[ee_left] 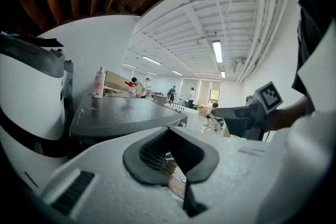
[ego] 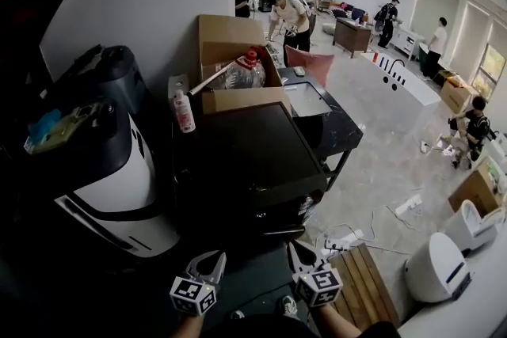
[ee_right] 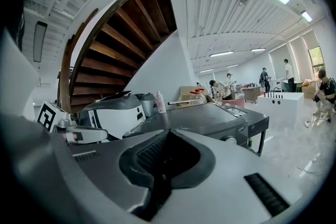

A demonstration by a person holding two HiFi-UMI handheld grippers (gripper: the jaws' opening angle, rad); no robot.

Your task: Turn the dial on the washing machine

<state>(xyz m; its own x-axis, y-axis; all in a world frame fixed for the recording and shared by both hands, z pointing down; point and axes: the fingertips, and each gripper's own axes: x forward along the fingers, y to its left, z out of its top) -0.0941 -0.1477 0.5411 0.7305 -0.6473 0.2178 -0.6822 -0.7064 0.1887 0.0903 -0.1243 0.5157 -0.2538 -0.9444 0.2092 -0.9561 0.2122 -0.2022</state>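
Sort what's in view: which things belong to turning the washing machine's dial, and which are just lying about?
Job in hand:
washing machine
dial on its front
left tool, open
right tool, shut, empty

Lying about:
cardboard box
water jug in the box
bottle
white appliance
power strip on the floor

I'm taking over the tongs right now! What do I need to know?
Left tongs: slightly apart, empty.
Right tongs: shut, empty.
Both are held low in front of the washing machine, touching nothing.
The dial sits on the machine's front.
Done: I can't tell whether the dial has been turned.
Left: if it hasn't, bring one pair of tongs to the dial, grip it and turn it.
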